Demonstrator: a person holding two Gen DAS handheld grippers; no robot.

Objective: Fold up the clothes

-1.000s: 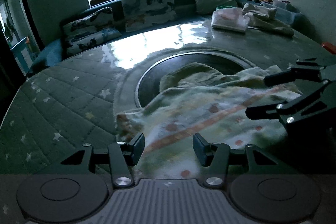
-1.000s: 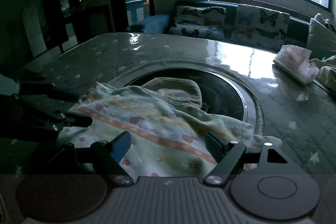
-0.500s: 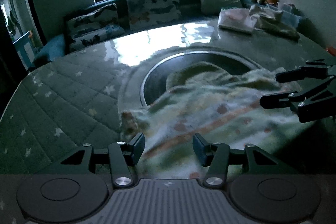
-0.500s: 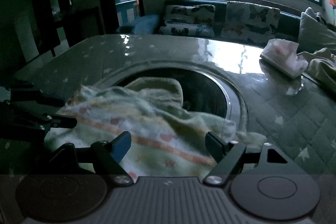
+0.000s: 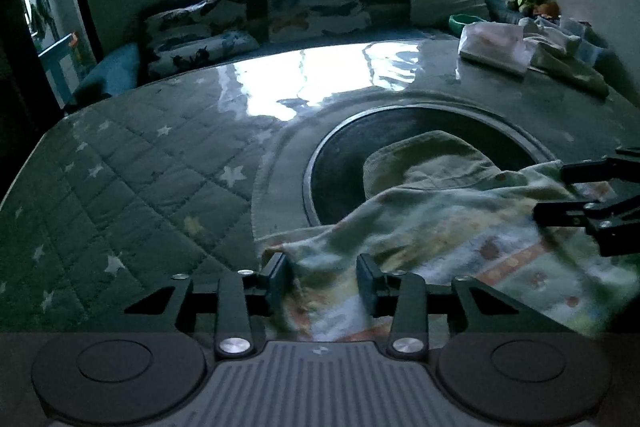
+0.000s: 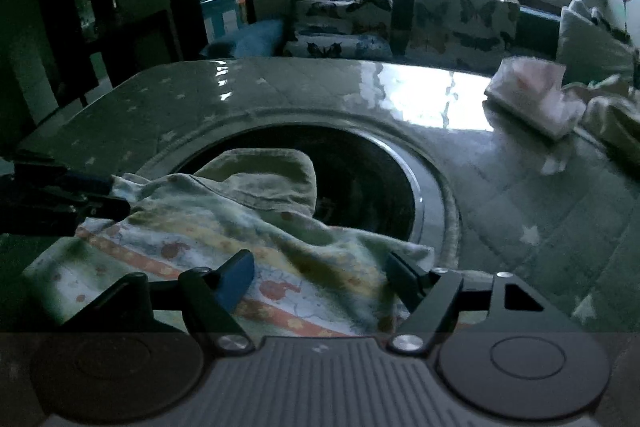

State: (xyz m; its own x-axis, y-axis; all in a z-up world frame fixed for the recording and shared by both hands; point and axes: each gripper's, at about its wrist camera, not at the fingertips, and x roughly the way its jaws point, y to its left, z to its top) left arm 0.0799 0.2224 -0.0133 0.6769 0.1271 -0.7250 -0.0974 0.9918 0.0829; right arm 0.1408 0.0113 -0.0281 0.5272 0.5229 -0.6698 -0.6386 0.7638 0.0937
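A pale patterned garment (image 5: 436, 227) with orange stripes and dots lies on the quilted table, partly over a dark round inset (image 5: 344, 163). It also shows in the right wrist view (image 6: 224, 227). My left gripper (image 5: 322, 277) is open, its jaws either side of the garment's near left edge. My right gripper (image 6: 320, 277) is open over the garment's near right edge. Each gripper shows in the other's view: the right gripper (image 5: 560, 195) at the far right, the left gripper (image 6: 108, 193) at the far left.
A folded pale cloth (image 5: 492, 45) and a crumpled garment (image 5: 568, 63) lie at the table's far right. Butterfly cushions (image 5: 316, 3) line a sofa beyond the far edge. The quilted star cover (image 5: 120, 187) spreads to the left.
Both grippers have moved forward and lower over the garment's near edge. The cloth now bunches up between the left jaws, and both views have shifted slightly.
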